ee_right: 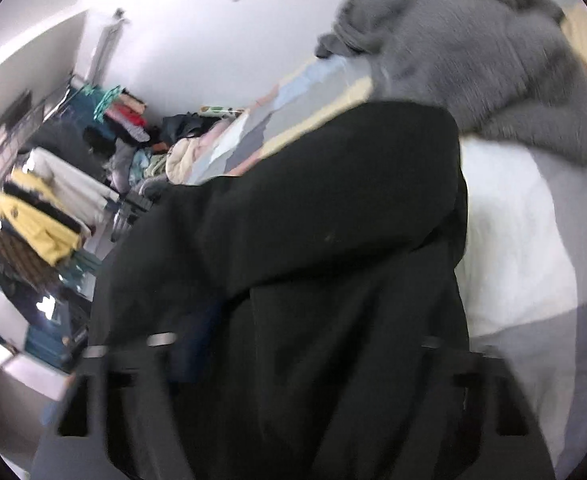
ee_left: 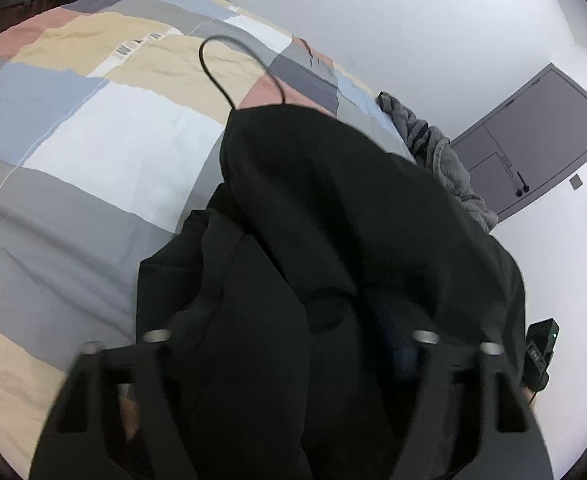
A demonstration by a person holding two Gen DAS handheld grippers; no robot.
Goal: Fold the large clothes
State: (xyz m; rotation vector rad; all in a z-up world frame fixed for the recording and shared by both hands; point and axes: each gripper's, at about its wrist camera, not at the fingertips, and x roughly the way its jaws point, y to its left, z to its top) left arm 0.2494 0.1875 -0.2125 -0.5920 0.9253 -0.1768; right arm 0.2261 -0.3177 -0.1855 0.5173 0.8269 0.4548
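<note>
Left wrist view: left tongs set about halfway apart, thick folds of the black garment bunched between the fingers; dark on dark, so cannot tell whether the pads actually press the cloth. Garment heaped over the near edge of the bed, rising in a hump, with a thin black cord looping out of its far end onto the patchwork cover. Looks heavy, matte, thick, with deep soft creases and no clear hem or sleeve to read. A grey fleece piled at the bed's far edge, just beyond the black mass. Grey door in the white wall behind.

Right wrist view, blurred: right tongs fairly narrow, black cloth filling the gap and draped over both fingers; again cannot tell a firm pinch from a loose one. Black garment lying across the bed, grey fleece just beyond it toward the bed's far corner. Clothes rack off past the bed's side.

Judged step: taking hold of two points of the garment, before any fold. Next move likely calls for a sure pinch on both sides, then lifting and spreading flat on the open cover, clear of the fleece and with the cord untangled.
</note>
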